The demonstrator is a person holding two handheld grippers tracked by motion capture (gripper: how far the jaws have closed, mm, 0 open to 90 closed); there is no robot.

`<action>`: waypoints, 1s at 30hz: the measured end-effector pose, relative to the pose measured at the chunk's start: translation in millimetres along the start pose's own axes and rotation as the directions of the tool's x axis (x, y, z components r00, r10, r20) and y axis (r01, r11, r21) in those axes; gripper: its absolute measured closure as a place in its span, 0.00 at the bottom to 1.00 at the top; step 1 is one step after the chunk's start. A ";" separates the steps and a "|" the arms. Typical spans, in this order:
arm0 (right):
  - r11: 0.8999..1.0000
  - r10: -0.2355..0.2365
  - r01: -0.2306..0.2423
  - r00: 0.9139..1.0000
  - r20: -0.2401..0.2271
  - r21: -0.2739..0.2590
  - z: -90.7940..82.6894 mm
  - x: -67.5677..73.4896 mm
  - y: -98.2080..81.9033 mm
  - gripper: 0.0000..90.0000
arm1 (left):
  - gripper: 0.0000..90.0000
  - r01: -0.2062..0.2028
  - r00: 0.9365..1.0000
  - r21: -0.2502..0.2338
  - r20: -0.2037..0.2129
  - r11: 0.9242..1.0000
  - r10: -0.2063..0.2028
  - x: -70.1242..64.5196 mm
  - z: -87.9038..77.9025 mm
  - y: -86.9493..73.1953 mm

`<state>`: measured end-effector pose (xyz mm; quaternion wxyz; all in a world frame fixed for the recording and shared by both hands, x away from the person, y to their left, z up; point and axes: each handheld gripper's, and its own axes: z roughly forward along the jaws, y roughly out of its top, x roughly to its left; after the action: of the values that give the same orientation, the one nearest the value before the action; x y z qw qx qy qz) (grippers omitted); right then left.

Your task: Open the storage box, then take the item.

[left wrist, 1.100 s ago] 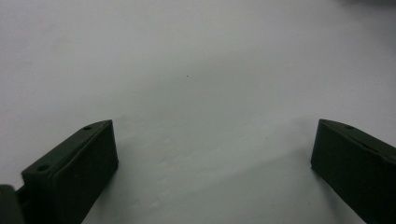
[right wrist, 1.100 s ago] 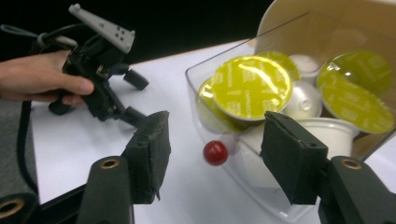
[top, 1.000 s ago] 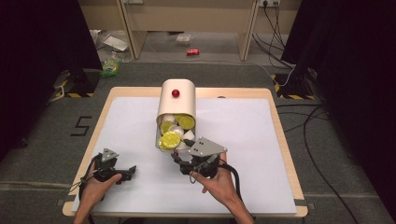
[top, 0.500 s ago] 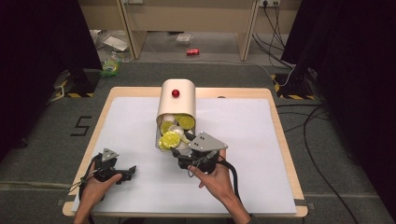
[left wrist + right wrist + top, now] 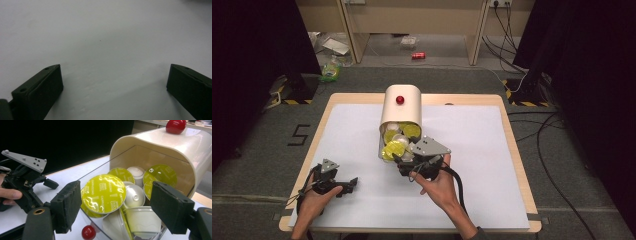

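A cream container (image 5: 401, 106) lies tipped on its side on the white tabletop (image 5: 472, 150), its open mouth facing the right gripper (image 5: 116, 202). Its jaws have just been opening and now stand apart, pressing on nothing; between them sit yellow-lidded coffee capsules (image 5: 104, 194) at the container's clear front edge. The left gripper (image 5: 112, 85), jaws wide, holds nothing over bare tabletop, well apart to the side.

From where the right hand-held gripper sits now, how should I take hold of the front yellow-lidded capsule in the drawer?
Grip the yellow-lidded capsule across its round foil rim, edge to edge, coming straight in from the open front of the clear drawer. It stands on edge with its lid facing out, leaning on the other capsules. The right hand-held gripper, its jaws just opened, already straddles it without touching.
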<state>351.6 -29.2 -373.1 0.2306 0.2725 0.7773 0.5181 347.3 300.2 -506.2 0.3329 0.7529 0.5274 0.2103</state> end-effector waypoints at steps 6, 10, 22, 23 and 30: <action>1.000 -0.001 0.001 1.000 0.000 0.003 7.1 2.3 1.5 0.27 | 0.00 0.000 1.000 0.000 0.000 1.000 0.000 -0.1 0.0 0.0; 1.000 -0.014 0.015 1.000 -0.011 0.017 14.3 6.7 1.7 0.25 | 0.00 0.000 1.000 0.000 0.000 1.000 0.000 -0.1 0.0 0.0; 0.999 -0.014 0.015 1.000 -0.023 0.036 24.3 9.4 2.8 0.24 | 0.00 0.000 1.000 0.000 0.000 1.000 0.000 0.0 0.0 0.0; 0.999 -0.014 0.015 1.000 -0.023 0.036 24.3 9.4 2.8 0.24 | 0.00 0.000 1.000 0.000 0.000 1.000 0.000 0.0 0.0 0.0; 0.998 -0.041 0.041 0.999 0.001 0.054 31.4 12.4 1.2 0.24 | 0.00 0.000 1.000 0.000 0.000 1.000 0.000 0.0 0.0 0.0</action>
<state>362.8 0.8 -384.1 0.2346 0.2632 0.7961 0.4918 347.3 300.1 -506.2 0.3329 0.7530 0.5272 0.2104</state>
